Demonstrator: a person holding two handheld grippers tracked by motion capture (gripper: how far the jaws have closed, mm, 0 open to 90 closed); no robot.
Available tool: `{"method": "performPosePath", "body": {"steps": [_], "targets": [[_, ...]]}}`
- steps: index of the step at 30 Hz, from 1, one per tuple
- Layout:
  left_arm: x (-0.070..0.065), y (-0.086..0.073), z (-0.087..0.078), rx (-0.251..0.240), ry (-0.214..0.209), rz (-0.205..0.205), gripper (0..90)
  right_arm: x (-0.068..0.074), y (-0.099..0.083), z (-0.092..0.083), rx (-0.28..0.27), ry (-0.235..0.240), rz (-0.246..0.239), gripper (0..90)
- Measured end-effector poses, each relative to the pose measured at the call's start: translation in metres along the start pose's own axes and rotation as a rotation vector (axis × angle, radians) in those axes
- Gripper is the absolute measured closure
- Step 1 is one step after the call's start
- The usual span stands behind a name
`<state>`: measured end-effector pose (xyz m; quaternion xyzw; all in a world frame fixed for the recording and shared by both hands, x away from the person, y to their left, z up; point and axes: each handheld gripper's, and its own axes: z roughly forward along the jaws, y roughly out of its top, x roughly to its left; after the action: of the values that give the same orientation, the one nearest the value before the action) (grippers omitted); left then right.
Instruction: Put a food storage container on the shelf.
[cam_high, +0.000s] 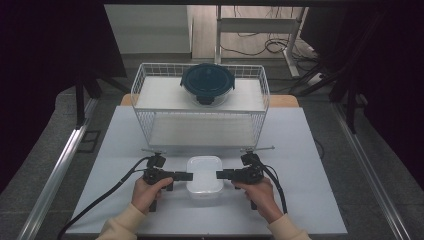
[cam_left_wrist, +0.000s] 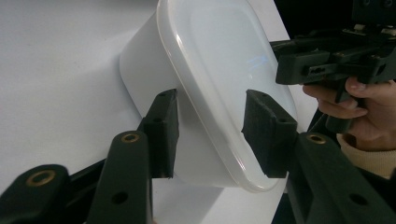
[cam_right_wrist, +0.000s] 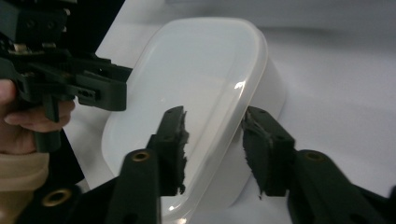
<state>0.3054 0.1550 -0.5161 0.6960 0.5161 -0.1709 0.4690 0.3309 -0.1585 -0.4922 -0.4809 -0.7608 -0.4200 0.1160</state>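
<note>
Left gripper (cam_left_wrist: 210, 135): jaws straddling the white translucent rectangular plastic lidded box (cam_high: 204, 175), pads not clearly pressing.
Right gripper (cam_right_wrist: 212, 149): likewise.
Risk: uneven squeeze could tip or slide the box.

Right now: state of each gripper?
Left gripper: jaws straddle the white lidded box rim; contact cannot be told.
Right gripper: same, opposite side.

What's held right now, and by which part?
The white box, by its lidded rim: left gripper at its left end, right gripper at its right end. Whether the pads press cannot be told.
</note>
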Motion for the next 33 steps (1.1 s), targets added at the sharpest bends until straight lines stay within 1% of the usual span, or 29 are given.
{"method": "performPosePath", "body": {"steps": [1,2,4,5,9,11,14,18,19,20,23,28,33], "targets": [[-0.001,0.0,-0.001,-0.011,0.009,0.001,59.6,-0.001,-0.001,-0.001,-0.002,0.006,0.016,62.7],[-0.002,0.0,-0.002,-0.016,0.012,0.001,62.3,-0.002,-0.002,-0.002,-0.009,0.018,0.045,64.6],[-0.004,-0.001,-0.004,-0.028,0.018,0.001,65.7,-0.004,-0.003,-0.004,-0.012,0.04,0.067,67.3],[-0.005,-0.001,-0.004,-0.031,0.017,0.002,66.5,-0.004,-0.003,-0.005,-0.015,0.043,0.073,68.0],[-0.009,-0.003,-0.008,-0.046,0.024,0.006,69.5,0.0,-0.006,-0.01,-0.031,0.042,0.068,70.8],[-0.012,-0.004,-0.01,-0.06,0.029,0.012,71.2,0.002,-0.006,-0.012,-0.04,0.051,0.068,73.0],[-0.016,-0.005,-0.013,-0.072,0.04,0.027,73.6,0.005,-0.008,-0.017,-0.06,0.063,0.054,76.5],[-0.019,-0.007,-0.016,-0.08,0.038,0.043,77.4,0.008,-0.01,-0.021,-0.076,0.068,0.037,79.8],[-0.02,-0.007,-0.016,-0.082,0.039,0.048,78.1,0.008,-0.01,-0.022,-0.079,0.064,0.031,80.2],[-0.02,-0.007,-0.017,-0.078,0.04,0.053,78.4,0.009,-0.011,-0.023,-0.083,0.057,0.014,80.2],[-0.021,-0.008,-0.018,-0.078,0.043,0.064,78.6,0.011,-0.011,-0.023,-0.085,0.052,-0.005,80.2],[-0.024,-0.008,-0.022,-0.089,0.027,0.081,79.0,0.014,-0.01,-0.026,-0.091,0.056,-0.03,80.2],[-0.029,-0.008,-0.028,-0.107,0.007,0.1,79.5,0.019,-0.008,-0.032,-0.106,0.062,-0.066,80.1]]}}
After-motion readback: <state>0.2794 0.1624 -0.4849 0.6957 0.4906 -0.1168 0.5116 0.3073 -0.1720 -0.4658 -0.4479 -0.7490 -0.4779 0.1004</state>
